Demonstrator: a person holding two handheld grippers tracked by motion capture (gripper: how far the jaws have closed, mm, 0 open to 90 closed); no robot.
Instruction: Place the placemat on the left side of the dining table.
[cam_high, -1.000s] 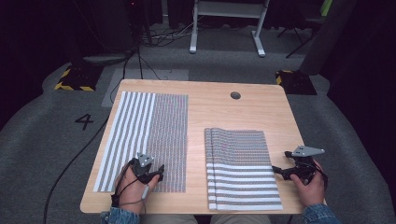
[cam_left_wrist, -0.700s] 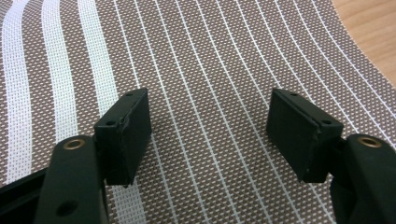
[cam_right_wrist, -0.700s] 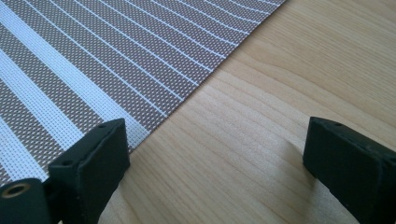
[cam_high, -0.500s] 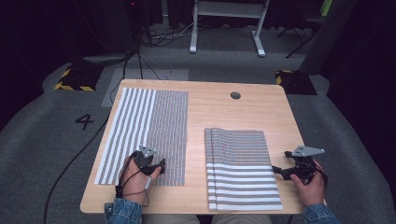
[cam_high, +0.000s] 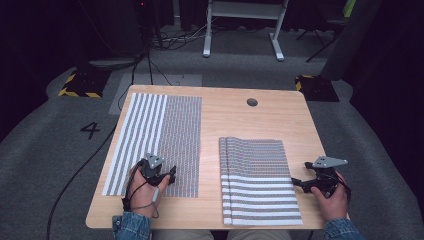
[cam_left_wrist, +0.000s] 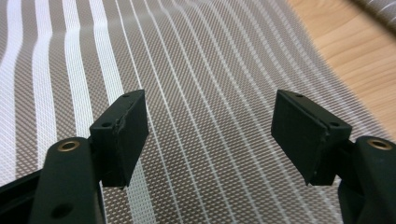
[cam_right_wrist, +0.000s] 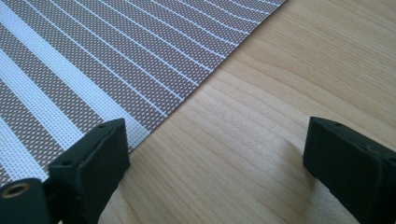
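Placemats are the business here: one striped mat (cam_high: 159, 142) lies flat and single on the left half of the desk (cam_high: 235, 117), while a stack of mats (cam_high: 257, 180) sits on the right half, edges fanned slightly at its left side. The left tongs (cam_high: 169, 176) hover over the single mat's near right corner with jaws apart, probably placed to pinch that edge. The right tongs (cam_high: 299, 183) rest with jaws apart on bare wood just beside the stack's right edge, seemingly ready to steady or receive.
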